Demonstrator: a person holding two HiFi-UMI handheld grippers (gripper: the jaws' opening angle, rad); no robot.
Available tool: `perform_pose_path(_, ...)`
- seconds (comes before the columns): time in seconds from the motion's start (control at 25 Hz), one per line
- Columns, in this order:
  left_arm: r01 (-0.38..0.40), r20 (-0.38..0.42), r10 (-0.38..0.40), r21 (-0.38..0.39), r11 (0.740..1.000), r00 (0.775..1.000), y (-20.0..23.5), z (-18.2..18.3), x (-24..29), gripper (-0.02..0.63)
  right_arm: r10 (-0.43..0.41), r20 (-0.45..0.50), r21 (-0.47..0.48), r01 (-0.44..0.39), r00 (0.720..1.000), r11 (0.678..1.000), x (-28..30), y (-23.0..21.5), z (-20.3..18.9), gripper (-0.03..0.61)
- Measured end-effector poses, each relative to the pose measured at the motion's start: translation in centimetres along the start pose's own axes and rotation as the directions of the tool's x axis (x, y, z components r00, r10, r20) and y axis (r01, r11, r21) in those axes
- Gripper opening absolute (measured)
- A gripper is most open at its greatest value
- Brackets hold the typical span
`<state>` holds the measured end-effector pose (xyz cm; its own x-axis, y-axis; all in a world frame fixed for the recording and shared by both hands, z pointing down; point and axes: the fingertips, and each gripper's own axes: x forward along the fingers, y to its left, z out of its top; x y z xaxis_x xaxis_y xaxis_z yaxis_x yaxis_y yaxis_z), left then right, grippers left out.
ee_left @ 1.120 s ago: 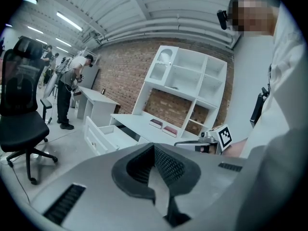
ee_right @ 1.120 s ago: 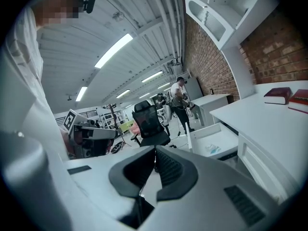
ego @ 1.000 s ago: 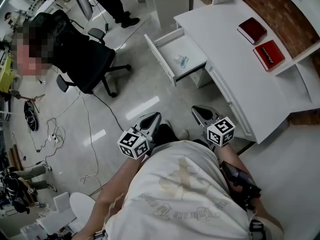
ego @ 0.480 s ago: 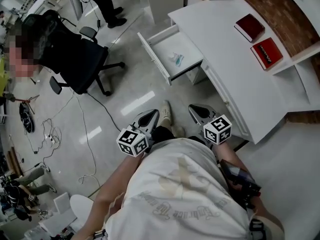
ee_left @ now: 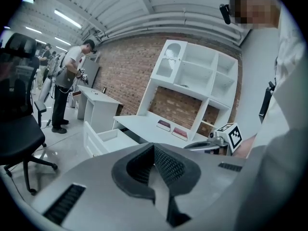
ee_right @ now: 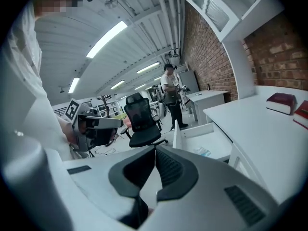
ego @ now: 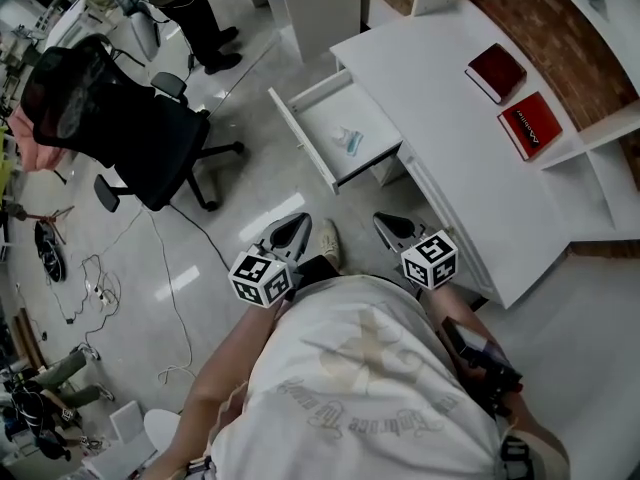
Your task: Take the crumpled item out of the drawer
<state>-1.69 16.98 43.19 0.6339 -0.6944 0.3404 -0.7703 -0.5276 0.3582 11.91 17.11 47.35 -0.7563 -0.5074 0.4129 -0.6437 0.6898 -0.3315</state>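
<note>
The white drawer stands pulled out from the white desk. A small crumpled pale blue-green item lies on the drawer's floor, and it also shows in the right gripper view as the crumpled item. My left gripper and right gripper hang side by side in front of my body, well short of the drawer. In its own view the left gripper is shut and holds nothing. The right gripper is likewise shut and holds nothing.
A black office chair stands on the glossy floor left of the drawer. Two red books lie on the desk by the brick wall. Cables trail over the floor at left. A person stands at another desk beyond.
Both grippers have moved forward towards the drawer, staying shut. The drawer and desk now sit closer in the head view, and the chair has shifted relative to me.
</note>
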Motion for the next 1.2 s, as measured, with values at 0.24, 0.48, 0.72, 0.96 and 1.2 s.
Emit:
perform_pose_path(0.24, 0.012, 0.001, -0.012, 0.005, 1.0, 1.0, 2.3, 3.0, 2.5, 0.02, -0.037, 0.013, 0.019, 0.037, 0.999, 0.999, 1.4, -3.3, 3.0, 0.025)
perform_pose_path(0.48, 0.055, -0.018, -0.055, 0.027, 0.998, 0.998, 4.7, 4.6, 5.8, 0.02, -0.07, 0.021, 0.045, 0.069, 0.997, 0.997, 3.9, -6.0, 4.3, 0.025)
perform_pose_path(0.72, 0.108, -0.043, -0.106, 0.041, 0.993, 0.993, 6.9, 6.0, 8.8, 0.02, -0.113, 0.016, 0.065, 0.112, 0.993, 0.992, 6.0, -8.4, 5.6, 0.025)
perform_pose_path(0.96, 0.141, -0.053, -0.139, 0.035, 0.989, 0.989, 9.1, 6.9, 10.8, 0.02, -0.16, -0.007, 0.074, 0.16, 0.987, 0.984, 8.1, -10.4, 6.7, 0.025)
perform_pose_path(1.2, 0.158, -0.047, -0.157, 0.024, 0.987, 0.986, 11.2, 8.1, 12.0, 0.02, -0.189, -0.042, 0.067, 0.192, 0.981, 0.979, 9.9, -11.2, 7.4, 0.025)
